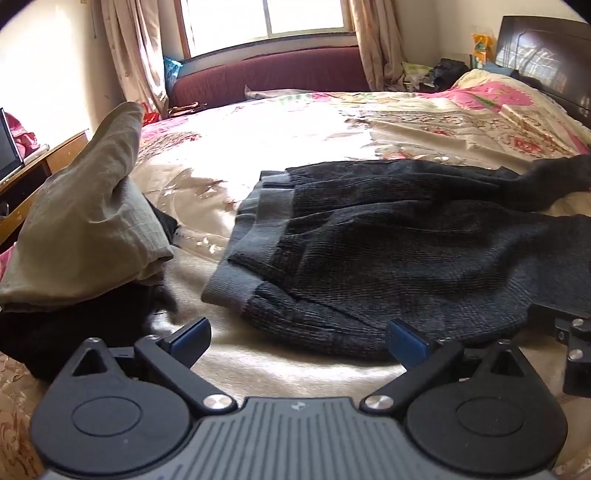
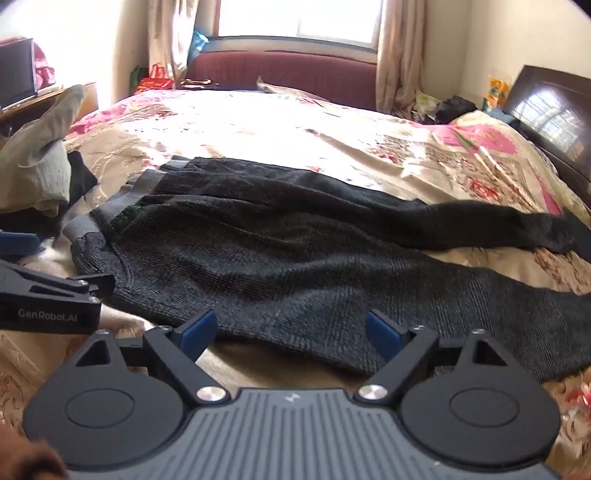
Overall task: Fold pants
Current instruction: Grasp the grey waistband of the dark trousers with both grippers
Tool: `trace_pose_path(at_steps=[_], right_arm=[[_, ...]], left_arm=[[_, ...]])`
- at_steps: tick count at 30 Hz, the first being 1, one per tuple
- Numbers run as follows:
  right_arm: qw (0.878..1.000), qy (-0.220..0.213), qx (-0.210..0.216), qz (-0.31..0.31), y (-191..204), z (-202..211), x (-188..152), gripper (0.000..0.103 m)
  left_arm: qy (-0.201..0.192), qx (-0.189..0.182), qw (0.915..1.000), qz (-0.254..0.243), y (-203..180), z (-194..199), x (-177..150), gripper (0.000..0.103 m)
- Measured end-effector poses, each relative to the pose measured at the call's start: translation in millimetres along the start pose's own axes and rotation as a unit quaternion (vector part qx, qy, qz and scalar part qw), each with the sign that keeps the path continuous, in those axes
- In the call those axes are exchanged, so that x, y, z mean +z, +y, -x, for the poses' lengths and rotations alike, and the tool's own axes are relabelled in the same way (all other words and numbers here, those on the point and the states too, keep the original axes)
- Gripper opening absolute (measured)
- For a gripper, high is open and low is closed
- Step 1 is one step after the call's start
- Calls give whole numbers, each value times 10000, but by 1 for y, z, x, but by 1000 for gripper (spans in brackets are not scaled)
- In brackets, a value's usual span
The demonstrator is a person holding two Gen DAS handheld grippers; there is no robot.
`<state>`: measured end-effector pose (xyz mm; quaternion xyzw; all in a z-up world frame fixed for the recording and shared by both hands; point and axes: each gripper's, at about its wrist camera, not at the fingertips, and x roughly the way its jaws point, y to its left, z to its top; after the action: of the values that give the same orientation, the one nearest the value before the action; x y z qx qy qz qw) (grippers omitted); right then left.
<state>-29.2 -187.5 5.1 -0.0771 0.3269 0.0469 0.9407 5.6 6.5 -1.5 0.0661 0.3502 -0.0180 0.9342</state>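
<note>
1. Floral bedspread point(image 2: 332, 122) covers the bed.
2. Olive cloth pile point(image 1: 85, 221) at left, on black clothes point(image 1: 74, 332).
3. Maroon sofa point(image 1: 266, 74) under window point(image 1: 266, 18), w/ curtains point(image 1: 136, 55).
4. Dark headboard point(image 1: 546, 59) far right.

Ribbed matt knit pants point(image 2: 295, 258), glossy headboard point(image 2: 554, 110)

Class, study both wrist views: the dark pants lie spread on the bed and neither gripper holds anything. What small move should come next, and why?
Probably lower the left gripper onto the near corner of the grey waistband and close. Both sets of jaws stand open and empty, the right gripper hovers at the pants near edge, and the legs lie apart, unfolded.
</note>
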Motion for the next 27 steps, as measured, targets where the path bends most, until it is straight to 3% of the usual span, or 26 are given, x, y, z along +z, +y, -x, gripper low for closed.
trace_pose_path(at_steps=[5,7,9,11,15,18,21,27], right_arm=[[9962,-21,556,668,31,-21,12,84],[9927,24,763,933,44,-29,15,80],[9887,-5,930,1178,55,-33,17,78],[9847,-85,1058,1380,63,-32,17,78],[9795,-109,1234,1588,78,-37,16,77],[9751,-84,1383,1731,87,-39,17,64],[9720,-129,1431,1857,92,-42,17,64],[9663,-193,1471,2105,96,-43,18,64]], left_arm=[[155,42,9998,141,24,-20,7,103],[199,-3,9997,126,25,-31,14,96],[312,-104,9994,134,25,-41,18,80],[401,-192,9989,159,28,-45,19,75],[461,-299,9983,214,32,-50,15,71],[338,-269,9989,175,35,-42,12,70],[408,-80,9991,30,41,-39,10,73],[326,-156,9992,148,46,-36,7,78]])
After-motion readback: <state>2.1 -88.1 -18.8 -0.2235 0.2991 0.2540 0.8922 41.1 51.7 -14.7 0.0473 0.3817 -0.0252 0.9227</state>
